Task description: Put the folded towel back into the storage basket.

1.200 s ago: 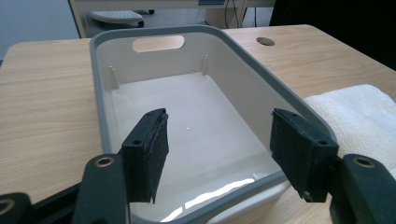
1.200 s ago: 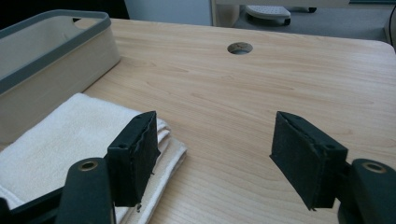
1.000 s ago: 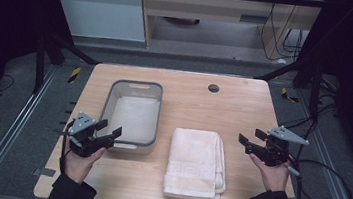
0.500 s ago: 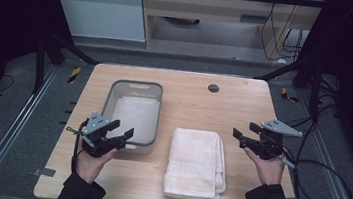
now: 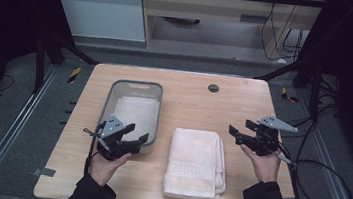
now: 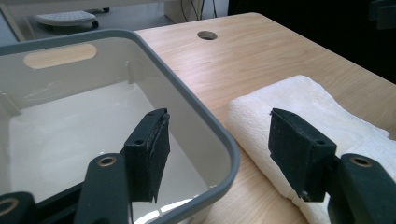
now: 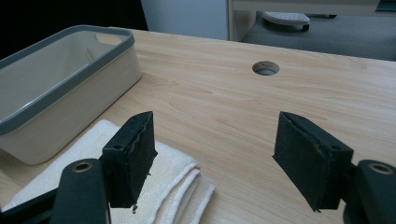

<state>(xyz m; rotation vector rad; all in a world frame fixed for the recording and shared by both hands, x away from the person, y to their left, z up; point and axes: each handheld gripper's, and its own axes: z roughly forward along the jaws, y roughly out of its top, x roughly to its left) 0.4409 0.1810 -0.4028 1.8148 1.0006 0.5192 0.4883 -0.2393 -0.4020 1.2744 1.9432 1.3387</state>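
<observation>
The folded cream terry towel [image 5: 196, 163] lies flat on the pale wooden table [image 5: 244, 102], just beside the grey-rimmed plastic tub [image 5: 133, 108]. Both the left gripper [image 5: 135, 141] and right gripper [image 5: 237, 128] gape wide, empty. The left hovers over the tub's rim: it may snag there, or pinch only the top fold.

The high view looks down from afar; both gripper views sit low and close, sharing the bin [image 6: 205, 135] and towel [image 7: 173, 172].
</observation>
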